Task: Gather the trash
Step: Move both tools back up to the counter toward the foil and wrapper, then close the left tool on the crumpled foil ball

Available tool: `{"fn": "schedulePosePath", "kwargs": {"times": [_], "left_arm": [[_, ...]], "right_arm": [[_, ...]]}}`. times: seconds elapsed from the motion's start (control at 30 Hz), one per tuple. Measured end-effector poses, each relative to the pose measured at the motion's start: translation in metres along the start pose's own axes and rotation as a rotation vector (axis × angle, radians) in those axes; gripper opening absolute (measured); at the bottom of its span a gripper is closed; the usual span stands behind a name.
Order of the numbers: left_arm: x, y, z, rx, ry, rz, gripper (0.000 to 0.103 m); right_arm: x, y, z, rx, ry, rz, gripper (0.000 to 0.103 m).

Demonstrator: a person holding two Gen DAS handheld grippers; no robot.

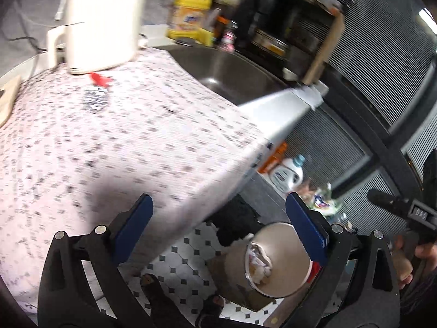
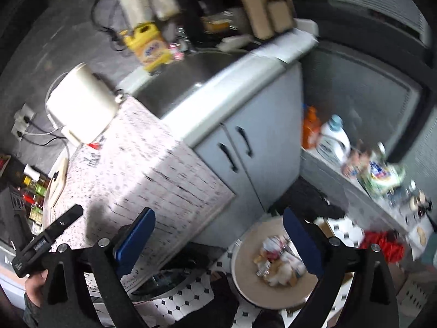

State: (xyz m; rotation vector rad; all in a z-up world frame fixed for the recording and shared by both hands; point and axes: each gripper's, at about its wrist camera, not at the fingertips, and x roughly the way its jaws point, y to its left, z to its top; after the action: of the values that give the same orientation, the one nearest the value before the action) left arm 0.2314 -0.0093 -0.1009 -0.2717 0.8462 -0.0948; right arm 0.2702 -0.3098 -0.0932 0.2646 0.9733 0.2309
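So right now both claws are spread wide with nothing between the blue pads: left gripper [image 1: 218, 232] and right gripper [image 2: 218, 239] are empty, and both hang out past the counter's front edge, over the floor. Right under them on the checkered floor tiles [image 2: 191, 304] sits the round trash bin [image 2: 245, 281], already holding a pile of crumpled wrappers and paper, so that part looks dealt with. The piece that probably matters next is the little wrapper [image 1: 95, 97] with a red end, lying flat on the speckled counter [image 1: 123, 150], up and to the left of the left claw's view, well apart from it. Its long axis runs roughly away from the claw toward the white kettle [image 1: 101, 22], which stands just behind it, nearly touching at the red end. In the right wrist view it's only a red scrap tucked at the kettle's base, so I'd guess the left hand has the easier line, though it's hard to call with the blur. Nothing sits between claw and wrapper; the kettle is the thing to avoid bumping. Further back are the sink [image 1: 232, 73] and a yellow jug [image 1: 191, 13].
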Motion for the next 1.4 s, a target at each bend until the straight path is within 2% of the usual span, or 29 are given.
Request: {"fn": "schedulePosePath", "kwargs": {"times": [0.13, 0.33, 0.5, 0.73, 0.97, 1.33, 1.37, 1.4], "left_arm": [[-0.013, 0.038, 0.012, -0.05, -0.035, 0.036, 0.097], [-0.021, 0.087, 0.028, -0.091, -0.064, 0.076, 0.096], [-0.015, 0.119, 0.041, -0.128, -0.076, 0.086, 0.096], [0.006, 0.15, 0.066, -0.123, -0.089, 0.066, 0.096], [0.036, 0.173, 0.093, -0.119, -0.079, 0.032, 0.087], [0.091, 0.19, 0.119, -0.082, -0.013, -0.009, 0.076], [0.096, 0.191, 0.12, -0.073, -0.005, -0.012, 0.074], [0.103, 0.192, 0.121, -0.062, 0.016, -0.01, 0.059]], "right_arm": [[0.013, 0.043, 0.018, -0.06, 0.001, 0.023, 0.093], [0.033, 0.098, 0.026, -0.129, 0.017, 0.048, 0.094], [0.049, 0.126, 0.023, -0.145, 0.04, 0.054, 0.095], [0.072, 0.155, 0.02, -0.139, 0.037, 0.026, 0.095], [0.088, 0.17, 0.026, -0.128, 0.035, -0.026, 0.095], [0.102, 0.183, 0.035, -0.06, 0.01, -0.098, 0.095], [0.102, 0.185, 0.035, -0.055, 0.008, -0.101, 0.095], [0.104, 0.186, 0.035, -0.047, 0.006, -0.105, 0.095]]}}
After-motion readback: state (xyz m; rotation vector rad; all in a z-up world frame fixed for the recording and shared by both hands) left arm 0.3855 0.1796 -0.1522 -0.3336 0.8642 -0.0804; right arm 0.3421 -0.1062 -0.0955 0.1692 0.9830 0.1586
